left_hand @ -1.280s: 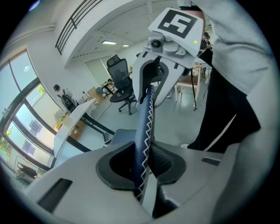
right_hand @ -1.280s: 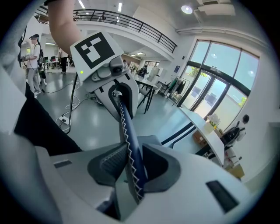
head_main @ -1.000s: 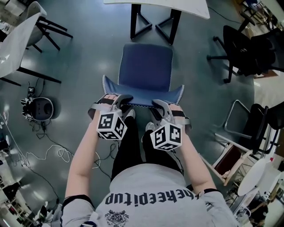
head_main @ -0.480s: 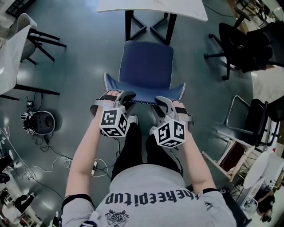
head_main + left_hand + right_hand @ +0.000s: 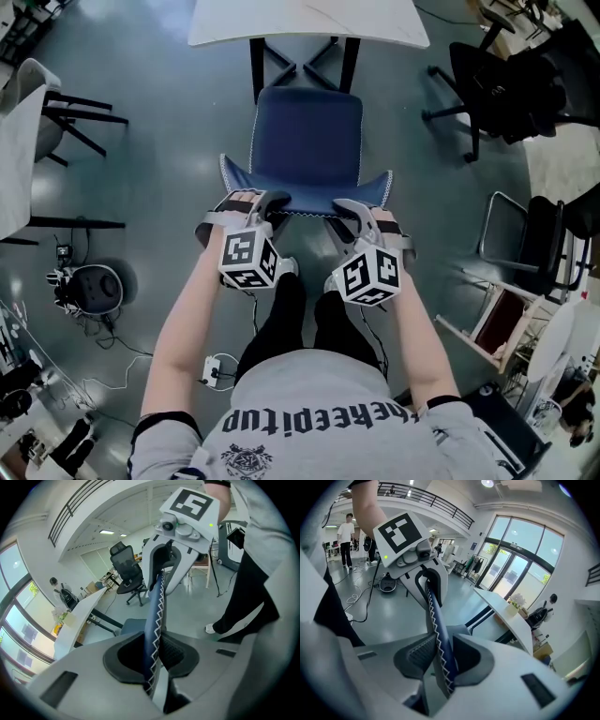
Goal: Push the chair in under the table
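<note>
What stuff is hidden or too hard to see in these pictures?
- Legs of the chair: head view, the seat hides them.
- Far side of the table: head view, cut off by the top edge.
- Far-off person: right gripper view, too small to tell what they do.

Lower centre of the head view: grey T-shirt (image 5: 309,412) with dark lettering and a crest, dark-edged short sleeves; black trousers (image 5: 281,319); pale shoes (image 5: 287,268). Above them, the left gripper (image 5: 265,201) and right gripper (image 5: 344,208): grey shells, black ribbed pads, each bearing a cube of black-and-white square markers
</note>
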The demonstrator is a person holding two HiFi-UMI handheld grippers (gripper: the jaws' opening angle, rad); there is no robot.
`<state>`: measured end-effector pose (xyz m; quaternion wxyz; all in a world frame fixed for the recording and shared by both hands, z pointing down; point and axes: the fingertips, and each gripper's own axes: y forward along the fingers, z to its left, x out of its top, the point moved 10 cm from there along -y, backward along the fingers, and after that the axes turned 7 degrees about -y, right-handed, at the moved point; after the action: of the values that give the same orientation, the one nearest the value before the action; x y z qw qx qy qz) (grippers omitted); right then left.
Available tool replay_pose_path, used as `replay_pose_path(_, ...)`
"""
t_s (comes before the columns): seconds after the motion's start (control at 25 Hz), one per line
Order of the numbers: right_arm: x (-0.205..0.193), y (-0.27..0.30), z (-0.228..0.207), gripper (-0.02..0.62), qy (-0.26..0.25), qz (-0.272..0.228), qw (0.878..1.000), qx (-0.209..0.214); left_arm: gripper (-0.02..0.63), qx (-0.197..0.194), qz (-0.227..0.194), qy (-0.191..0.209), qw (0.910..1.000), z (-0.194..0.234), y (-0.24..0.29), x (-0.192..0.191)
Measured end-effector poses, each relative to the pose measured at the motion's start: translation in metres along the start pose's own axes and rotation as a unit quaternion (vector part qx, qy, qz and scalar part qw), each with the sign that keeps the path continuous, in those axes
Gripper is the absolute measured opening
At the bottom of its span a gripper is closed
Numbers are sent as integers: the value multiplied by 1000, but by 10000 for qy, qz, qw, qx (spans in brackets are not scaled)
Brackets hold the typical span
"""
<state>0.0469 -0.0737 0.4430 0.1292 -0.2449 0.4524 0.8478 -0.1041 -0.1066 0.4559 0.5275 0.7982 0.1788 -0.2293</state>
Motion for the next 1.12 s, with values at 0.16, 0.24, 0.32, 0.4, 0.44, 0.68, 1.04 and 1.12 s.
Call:
replay_pose_path(0.16, -1, 12, -16, 114, 8, 15, 10000, -31, 86, -10, -57, 77, 10000, 19, 9, -2)
replay_pose_path(0.24, -2, 16, -23, 114, 20, 24, 10000, -61, 86, 21, -83, 117, 9999, 27, 13, -1)
replay_pose_path(0.32, -2, 20, -31, 114, 37, 41, 10000, -77, 86, 51, -108, 149, 9998, 35, 17, -1)
replay_pose_path(0.4, -2, 23, -38, 114, 44, 49, 10000, -74, 86, 54, -121, 161, 9998, 42, 19, 0)
replay_pose_path(0.44, -3, 25, -41, 114, 45, 50, 10000, -67, 86, 47, -122, 159, 9998, 44, 21, 1)
replay_pose_path(0.68, -11, 30, -60, 114, -1, 20, 10000, -24, 86, 70, -115, 127, 9998, 59, 32, 9)
replay_pose_path(1.04, -30, 41, -97, 114, -150, -80, 9998, 121, 86, 142, -4, -79, 9999, 83, 54, 25)
replay_pose_path(1.12, -34, 47, -108, 114, -201, -106, 9996, 139, 86, 174, 34, -148, 9997, 91, 61, 27)
